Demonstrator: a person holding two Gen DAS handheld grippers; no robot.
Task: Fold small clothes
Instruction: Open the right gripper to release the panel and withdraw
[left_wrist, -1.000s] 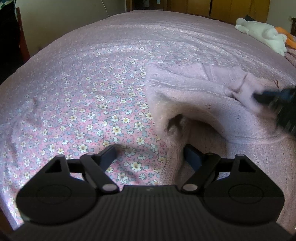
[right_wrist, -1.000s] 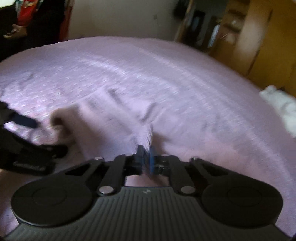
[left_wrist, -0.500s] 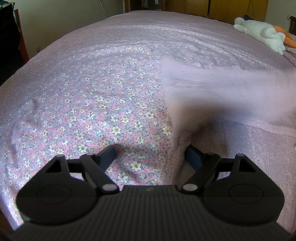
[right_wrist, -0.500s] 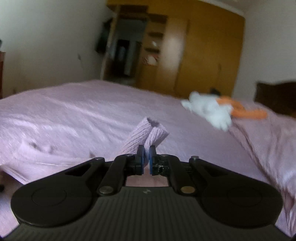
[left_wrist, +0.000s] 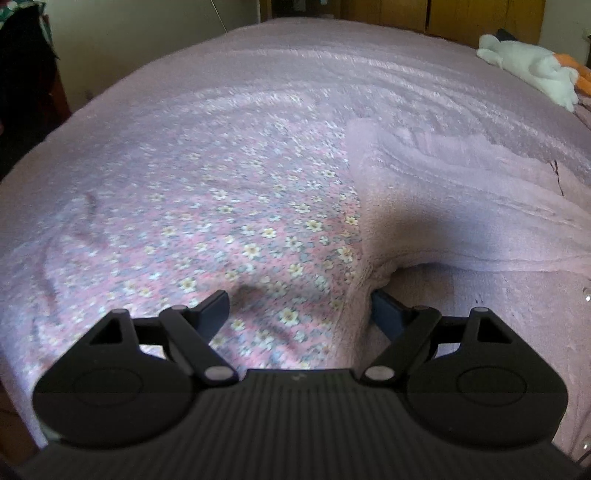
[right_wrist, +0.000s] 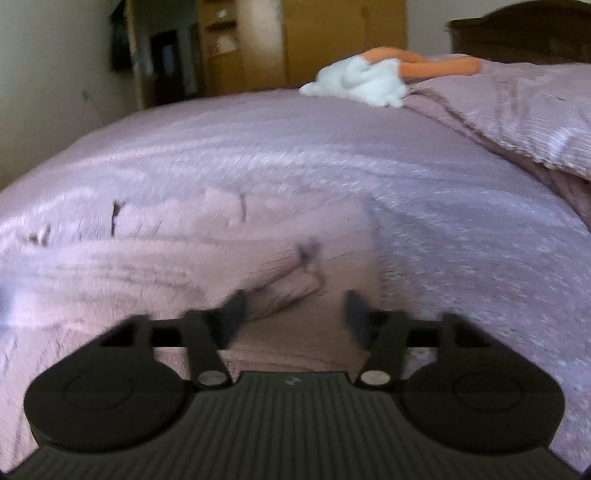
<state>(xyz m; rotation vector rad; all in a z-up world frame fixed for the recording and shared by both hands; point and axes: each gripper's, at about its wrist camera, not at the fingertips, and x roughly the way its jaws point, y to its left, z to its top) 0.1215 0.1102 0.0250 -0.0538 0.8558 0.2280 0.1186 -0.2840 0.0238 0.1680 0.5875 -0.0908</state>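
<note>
Sweater (left_wrist: 461, 192), pale pink ribbed knit, lies spread on the bed (left_wrist: 258, 92), over to the right of the flowered sheet patch (left_wrist: 258, 236); one part folded across the body, hem edge running toward the near side. Looks soft, light, floppy, stretchy; will sag and drag if lifted by one point, so best taken at two spots along a firm edge: hem, cuff or shoulder seam. Knit has grip, probably not slippery, nothing fragile. Sleeve (right_wrist: 284, 291) lies diagonally on the body, its cuff end just ahead of the right gripper (right_wrist: 295, 314). Right jaws spread apart, holding nothing, view blurred. Left gripper (left_wrist: 299, 310) low over the bed at the sweater's left edge, jaws wide, empty; right fingertip (left_wrist: 384, 310) just beside or touching the bunched edge, can't tell which. Plush toy (right_wrist: 362, 83) well away near the headboard.
</note>
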